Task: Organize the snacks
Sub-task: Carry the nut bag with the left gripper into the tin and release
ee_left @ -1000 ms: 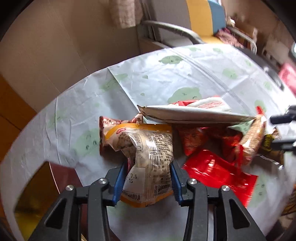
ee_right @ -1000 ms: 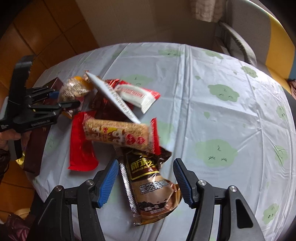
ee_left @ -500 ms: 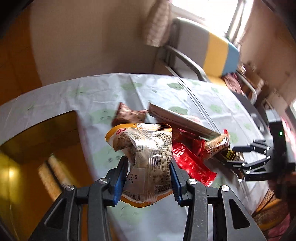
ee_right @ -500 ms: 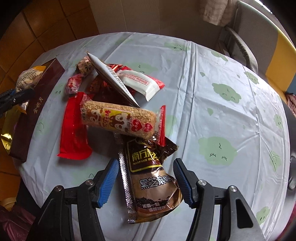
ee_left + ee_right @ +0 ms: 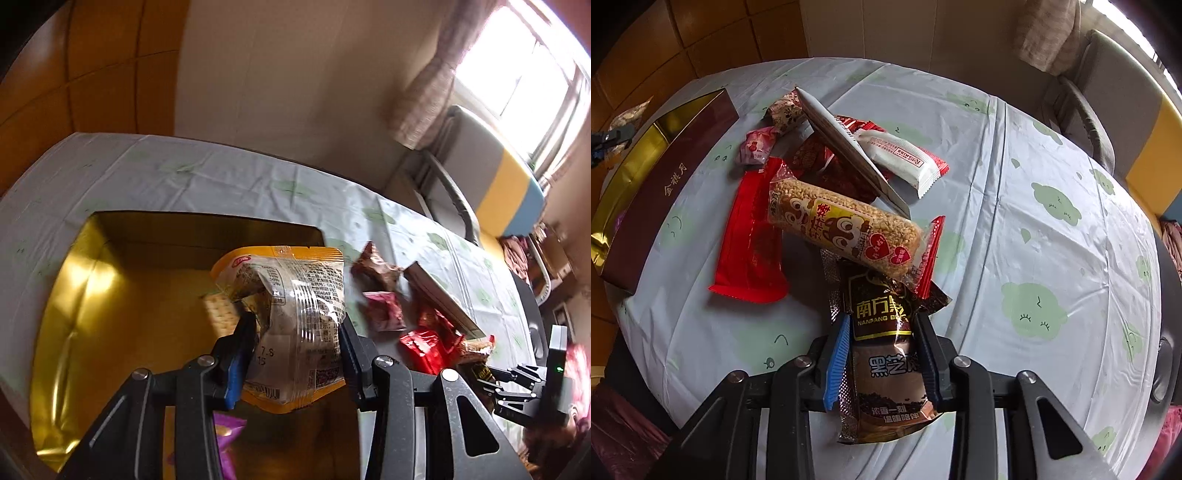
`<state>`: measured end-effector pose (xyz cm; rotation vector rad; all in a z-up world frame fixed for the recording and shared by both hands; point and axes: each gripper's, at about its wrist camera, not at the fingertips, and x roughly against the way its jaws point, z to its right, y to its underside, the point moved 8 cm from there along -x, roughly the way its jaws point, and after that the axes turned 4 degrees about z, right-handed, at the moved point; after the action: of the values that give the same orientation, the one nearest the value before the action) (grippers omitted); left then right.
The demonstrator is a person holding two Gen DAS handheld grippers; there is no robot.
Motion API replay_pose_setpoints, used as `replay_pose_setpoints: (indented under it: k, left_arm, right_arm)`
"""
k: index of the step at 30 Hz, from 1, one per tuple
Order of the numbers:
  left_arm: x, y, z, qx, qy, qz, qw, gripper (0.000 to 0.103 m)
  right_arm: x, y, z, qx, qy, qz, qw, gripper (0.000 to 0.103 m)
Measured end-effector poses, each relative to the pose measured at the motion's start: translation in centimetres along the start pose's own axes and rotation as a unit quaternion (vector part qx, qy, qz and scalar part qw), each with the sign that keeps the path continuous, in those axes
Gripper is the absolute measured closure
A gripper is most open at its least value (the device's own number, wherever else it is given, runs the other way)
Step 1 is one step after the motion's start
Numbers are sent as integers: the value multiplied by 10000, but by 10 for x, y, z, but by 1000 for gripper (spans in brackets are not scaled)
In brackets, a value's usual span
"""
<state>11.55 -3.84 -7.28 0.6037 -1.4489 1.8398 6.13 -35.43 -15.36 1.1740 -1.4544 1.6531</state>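
My left gripper (image 5: pixel 295 328) is shut on a clear and yellow snack bag (image 5: pixel 295 306) and holds it over the open gold-lined box (image 5: pixel 110 295). A cracker pack (image 5: pixel 221 310) and a purple packet (image 5: pixel 225 439) lie inside the box. My right gripper (image 5: pixel 882 343) is shut on a brown sesame drink sachet (image 5: pixel 886 343) at the near side of the snack pile. A grain bar (image 5: pixel 846 229), a red packet (image 5: pixel 750 240), a white bar (image 5: pixel 901 155) and a flat box lid (image 5: pixel 849 147) lie in the pile.
The round table (image 5: pixel 1052 229) has a pale cloth with green clouds. The maroon box wall (image 5: pixel 672 184) stands at its left edge. A chair (image 5: pixel 1108 110) stands behind the table at the right. The right gripper shows in the left wrist view (image 5: pixel 517 387).
My left gripper carried the yellow snack bag leftward from the pile to above the gold box. My right gripper closed on the brown sachet.
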Motion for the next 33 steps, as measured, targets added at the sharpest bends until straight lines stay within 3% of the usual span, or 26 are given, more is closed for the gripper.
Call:
replay_pose_setpoints:
  k: [14, 17, 24, 28, 33]
  left_arm:
    - [10, 7, -75, 881, -505, -18, 9948, 59]
    - [0, 11, -74, 656, -637, -129, 9957, 59]
    - [-25, 23, -61, 595, -525, -510, 9955, 56]
    - [-28, 22, -54, 462, -575, -427, 9964, 40]
    - [-25, 21, -50, 329, -690, -334, 9965, 39]
  right_arm:
    - [-4, -3, -1, 8, 77, -11, 10000, 67]
    - [-5, -4, -1, 18, 78, -12, 10000, 67]
    - [-5, -3, -1, 23, 54, -14, 10000, 67]
    - [-5, -3, -1, 40, 55, -15, 10000, 67]
    - [-6, -4, -1, 63, 63, -14, 10000, 67]
